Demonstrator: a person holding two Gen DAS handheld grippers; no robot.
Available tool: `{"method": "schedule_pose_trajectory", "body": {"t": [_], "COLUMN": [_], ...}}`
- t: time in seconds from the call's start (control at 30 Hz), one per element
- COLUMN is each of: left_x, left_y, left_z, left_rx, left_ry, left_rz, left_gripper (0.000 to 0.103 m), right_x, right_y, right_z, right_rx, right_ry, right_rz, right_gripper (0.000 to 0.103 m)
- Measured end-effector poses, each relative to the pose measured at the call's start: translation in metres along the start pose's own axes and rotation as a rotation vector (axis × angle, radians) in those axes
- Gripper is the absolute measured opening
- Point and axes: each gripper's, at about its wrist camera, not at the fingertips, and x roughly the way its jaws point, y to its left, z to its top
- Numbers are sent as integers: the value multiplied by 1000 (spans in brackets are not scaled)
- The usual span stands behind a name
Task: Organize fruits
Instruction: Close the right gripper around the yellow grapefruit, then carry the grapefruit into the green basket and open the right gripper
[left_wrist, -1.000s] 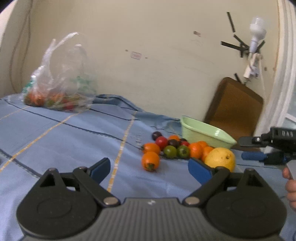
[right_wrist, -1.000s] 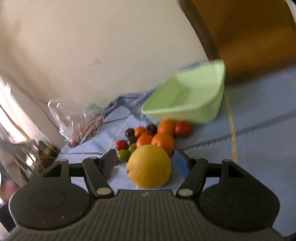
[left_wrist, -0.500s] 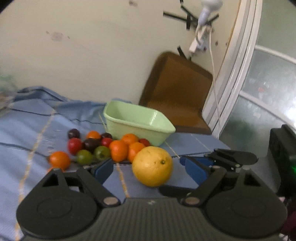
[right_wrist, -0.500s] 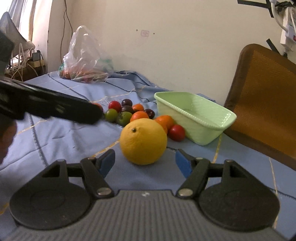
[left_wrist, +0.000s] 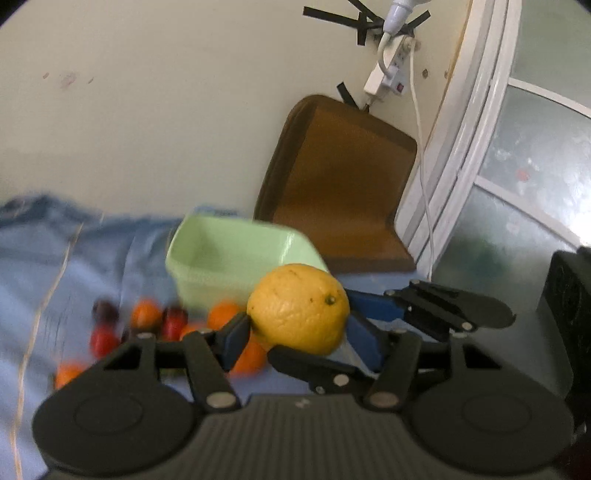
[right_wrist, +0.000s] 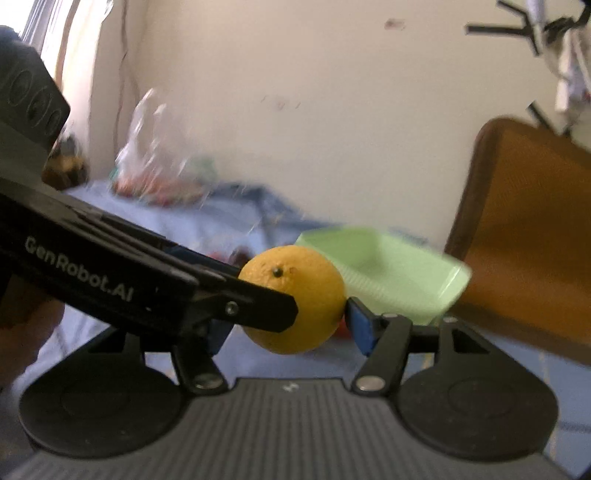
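A large yellow orange is held off the blue cloth between both grippers. My left gripper has its blue pads against the fruit's two sides. My right gripper also presses it from both sides, and the fruit shows there too. The left gripper's black fingers cross in front of the fruit from the left. A light green tub stands empty just behind the fruit. Small oranges and tomatoes lie in a blurred cluster on the cloth to its left.
A brown board leans on the wall behind the tub. A clear plastic bag of produce sits far back left. A white cable and power strip hang on the wall by a glass door.
Both grippers have closed in on the yellow orange and it has risen off the cloth. The views have swung and blurred, with the green tub now right behind the fruit.
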Motion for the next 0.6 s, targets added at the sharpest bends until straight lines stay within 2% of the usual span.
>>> {"method": "schedule_pose_trajectory", "body": {"t": [0.1,0.2,0.33,0.4,0.47,0.53,0.6], "left_x": [40,90,127,131,122,103,87], "left_y": [10,26,29,29,33,43,59], "left_z": [34,57,61,58,57,63,72], "left_rx": [-36,-108,-110,-98,-77,-75,-118], "left_ry": [28,111,172,194,168,77,16], "left_rz": [-26,-45,-24,-13,-15,26,78], "left_gripper": [59,58,58,63,66,70,71], "right_x": [27,60,87,93,92,83,72], "right_y": [-27,-57,-80,-82,-82,-87,-96], "right_z": [14,20,19,18,17,13,10], "right_rx": [69,165,225,210,206,235,278], "right_ry": [8,85,173,201,195,148,86], "right_rz": [-44,-65,-79,-63,-50,-48,-72], "right_gripper": [67,67,68,68,68,68,69]}}
